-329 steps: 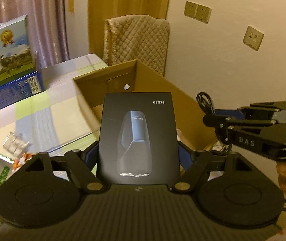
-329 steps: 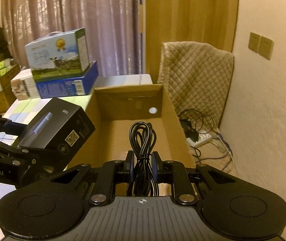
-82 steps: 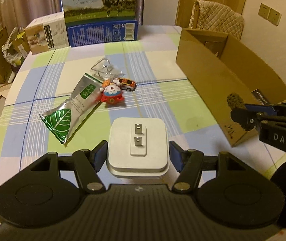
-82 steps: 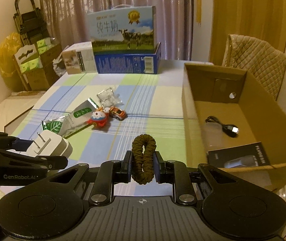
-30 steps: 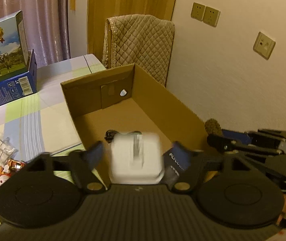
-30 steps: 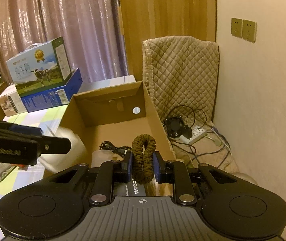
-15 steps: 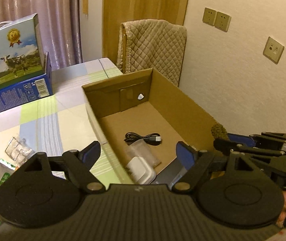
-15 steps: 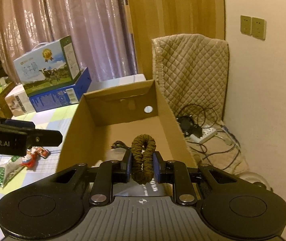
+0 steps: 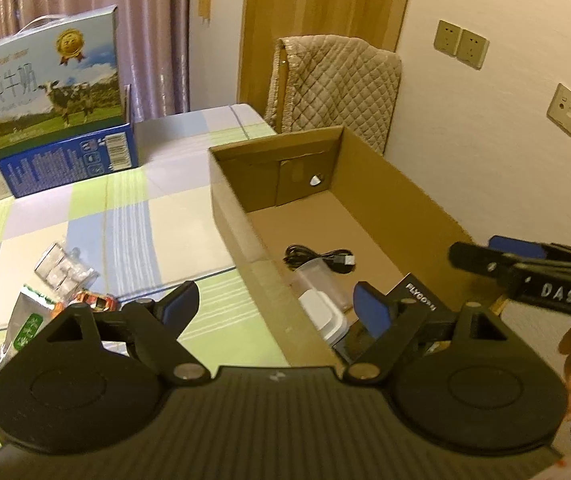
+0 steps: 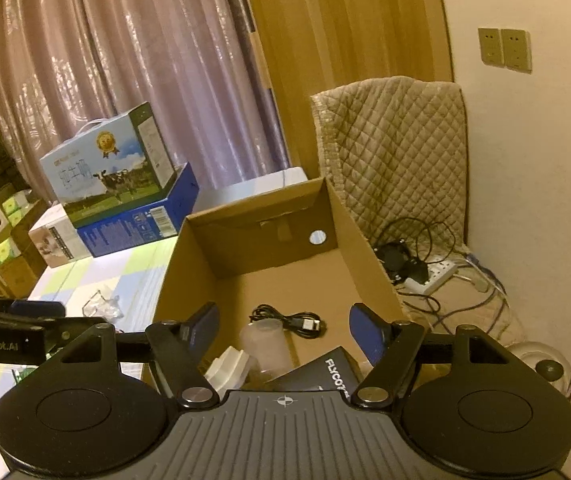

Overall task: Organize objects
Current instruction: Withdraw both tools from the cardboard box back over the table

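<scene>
An open cardboard box point(image 9: 385, 196) point(image 10: 365, 256) stands on the table's right side. Inside lie a black cable point(image 9: 319, 258) point(image 10: 289, 320), a white charger point(image 9: 323, 314) point(image 10: 227, 366), a clear plastic piece point(image 10: 265, 340) and a black product box point(image 9: 417, 304) point(image 10: 325, 374). My left gripper point(image 9: 277, 306) is open and empty over the box's near left wall. My right gripper point(image 10: 283, 322) is open and empty above the box; it also shows in the left wrist view point(image 9: 525, 268). The brown hair tie is hidden.
On the checked tablecloth point(image 9: 125, 216) left of the box lie a green packet point(image 9: 21, 330), a toy car point(image 9: 97, 300) and a clear wrapper point(image 9: 61, 272). Milk cartons point(image 9: 53, 88) stand at the back. A quilted chair point(image 10: 397, 152) and floor cables point(image 10: 421, 268) are beyond the box.
My right gripper has opened and the brown hair tie is gone from it. My left gripper, open since dropping the charger, has drifted left over the box wall.
</scene>
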A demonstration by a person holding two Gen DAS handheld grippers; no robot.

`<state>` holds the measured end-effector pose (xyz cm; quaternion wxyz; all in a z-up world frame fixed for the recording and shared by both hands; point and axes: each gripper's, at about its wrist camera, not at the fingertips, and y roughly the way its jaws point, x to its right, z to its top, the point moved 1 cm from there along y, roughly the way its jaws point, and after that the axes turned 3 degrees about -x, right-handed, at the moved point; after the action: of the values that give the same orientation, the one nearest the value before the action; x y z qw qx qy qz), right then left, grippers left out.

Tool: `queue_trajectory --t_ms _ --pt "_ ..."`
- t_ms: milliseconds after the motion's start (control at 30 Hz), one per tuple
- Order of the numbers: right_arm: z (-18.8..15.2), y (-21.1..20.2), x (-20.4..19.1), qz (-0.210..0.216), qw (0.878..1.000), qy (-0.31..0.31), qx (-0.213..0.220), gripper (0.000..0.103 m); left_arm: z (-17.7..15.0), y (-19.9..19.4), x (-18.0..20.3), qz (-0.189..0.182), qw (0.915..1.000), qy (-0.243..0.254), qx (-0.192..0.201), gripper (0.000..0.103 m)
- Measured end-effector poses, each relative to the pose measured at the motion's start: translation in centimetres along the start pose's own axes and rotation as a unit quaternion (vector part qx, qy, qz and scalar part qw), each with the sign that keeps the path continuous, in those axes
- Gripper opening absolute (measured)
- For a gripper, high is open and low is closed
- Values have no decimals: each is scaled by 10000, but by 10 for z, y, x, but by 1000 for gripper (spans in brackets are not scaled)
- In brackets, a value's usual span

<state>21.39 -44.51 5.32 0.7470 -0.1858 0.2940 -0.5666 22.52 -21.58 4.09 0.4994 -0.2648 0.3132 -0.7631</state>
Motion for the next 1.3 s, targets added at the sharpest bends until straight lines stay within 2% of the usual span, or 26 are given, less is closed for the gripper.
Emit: queue_trajectory --t_ms 233,467,1000,1300 --pt "-2 -11 -11 46 10000 -58 19 69 -15 -14 -19 114 9998 -137 12 82" --pt "0 -22 -43 315 9993 -217 57 69 -37 -42 -51 375 9988 -298 87 84" --pt "-31 -9 -161 1150 9888 -909 -293 69 -112 -118 -184 1370 9862 -926 -40 85" --pt "-50 21 -213 1305 9814 -1295 -554 69 -127 -123 -234 1460 9851 -864 -268 85"
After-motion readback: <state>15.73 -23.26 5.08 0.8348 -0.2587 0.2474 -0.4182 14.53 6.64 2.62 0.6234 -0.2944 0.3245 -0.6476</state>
